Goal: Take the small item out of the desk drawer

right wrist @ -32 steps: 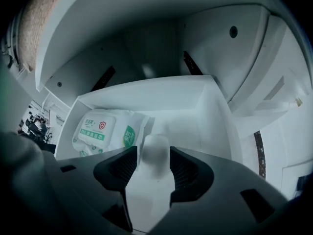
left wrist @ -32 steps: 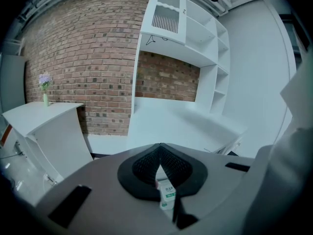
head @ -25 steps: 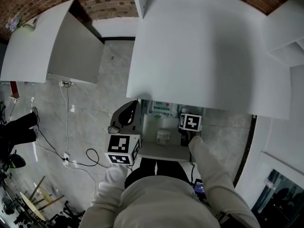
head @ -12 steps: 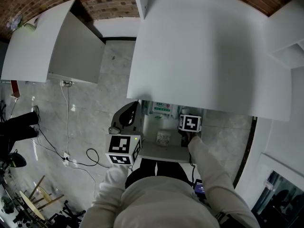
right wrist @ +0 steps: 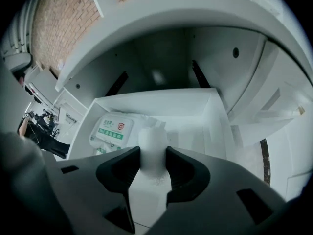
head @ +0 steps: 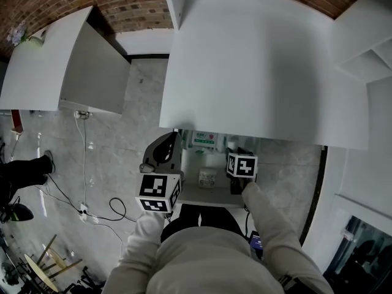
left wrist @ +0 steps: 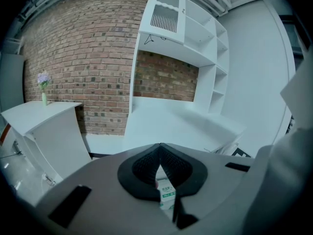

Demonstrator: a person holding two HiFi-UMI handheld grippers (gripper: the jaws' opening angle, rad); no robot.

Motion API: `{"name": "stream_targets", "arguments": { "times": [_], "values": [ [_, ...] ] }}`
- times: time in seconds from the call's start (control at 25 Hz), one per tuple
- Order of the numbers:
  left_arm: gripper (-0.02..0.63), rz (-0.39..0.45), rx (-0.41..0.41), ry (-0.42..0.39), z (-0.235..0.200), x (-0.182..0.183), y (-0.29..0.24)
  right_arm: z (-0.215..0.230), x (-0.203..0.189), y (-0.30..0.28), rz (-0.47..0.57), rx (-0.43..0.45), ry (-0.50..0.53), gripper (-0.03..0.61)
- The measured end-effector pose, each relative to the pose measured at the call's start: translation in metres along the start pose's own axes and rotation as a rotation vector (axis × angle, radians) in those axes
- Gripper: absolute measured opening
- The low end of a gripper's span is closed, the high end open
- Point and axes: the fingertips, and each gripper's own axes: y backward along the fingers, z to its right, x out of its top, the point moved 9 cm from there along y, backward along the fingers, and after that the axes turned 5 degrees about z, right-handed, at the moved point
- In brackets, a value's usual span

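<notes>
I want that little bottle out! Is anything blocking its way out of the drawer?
Nothing visible. The jaws of the right gripper have just been closing onto the white bottle; the drawer is open above it; the green-labelled pack lies aside.

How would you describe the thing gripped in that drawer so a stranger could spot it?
Under the big white desk a shallow white drawer stands open. Inside it, the right hand-held gripper, whose jaws have just been closing, clamps a small bottle. It is plain white and rounded, unlike the flat pack with a green label beside it.
</notes>
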Motion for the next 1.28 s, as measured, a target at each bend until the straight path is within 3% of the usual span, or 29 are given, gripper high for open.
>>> {"name": "stream_targets", "arguments": {
  "times": [0.4,1.28],
  "values": [
    [0.017,0.026,-0.029,-0.014,0.01,0.002,0.012,-0.027,0.019,0.053,0.173,0.104,0.027,0.189],
    [0.017,0.08,-0.093,-0.05,0.019,0.009,0.042,-0.059,0.047,0.172,0.559,0.142,0.038,0.189]
  ]
}}
